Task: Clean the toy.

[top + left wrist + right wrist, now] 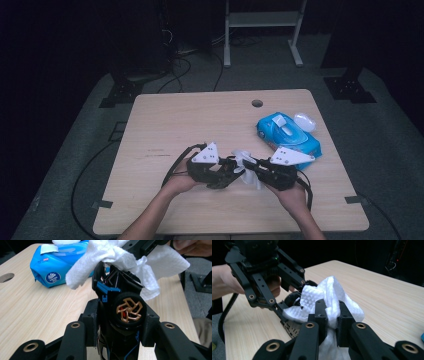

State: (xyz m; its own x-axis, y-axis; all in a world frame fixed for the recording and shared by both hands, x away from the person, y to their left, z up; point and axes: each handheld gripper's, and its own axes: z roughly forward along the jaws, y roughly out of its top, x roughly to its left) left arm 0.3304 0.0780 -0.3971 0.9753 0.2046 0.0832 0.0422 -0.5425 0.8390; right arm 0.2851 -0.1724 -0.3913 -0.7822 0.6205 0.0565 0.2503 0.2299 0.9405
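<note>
Clearly I was in the middle of wiping, not at the start of it. My left gripper was clamped on a black toy car, its jaws pressed against the car's sides just by a bronze-spoked wheel, and it held the car up off the wooden table near the front edge. My right gripper had its jaws pinched together on a bunched white wet wipe, and the wipe was draped over the far end of the car, touching its body; from the left gripper view the cloth covered the top of the car and hung down on both sides of it.

Behind and to the right, well apart from my hands, the blue pack of wipes lay on the table with its white lid flipped open. So I judged the fetching done: a wipe was out and already on the car. What I could not tell was how much of the car was clean, since no dirt showed on it either way. Left, as I judged it, were the wheel side and the underside facing my left gripper, then setting the car down, parting with the wipe, and perhaps shutting the pack.
</note>
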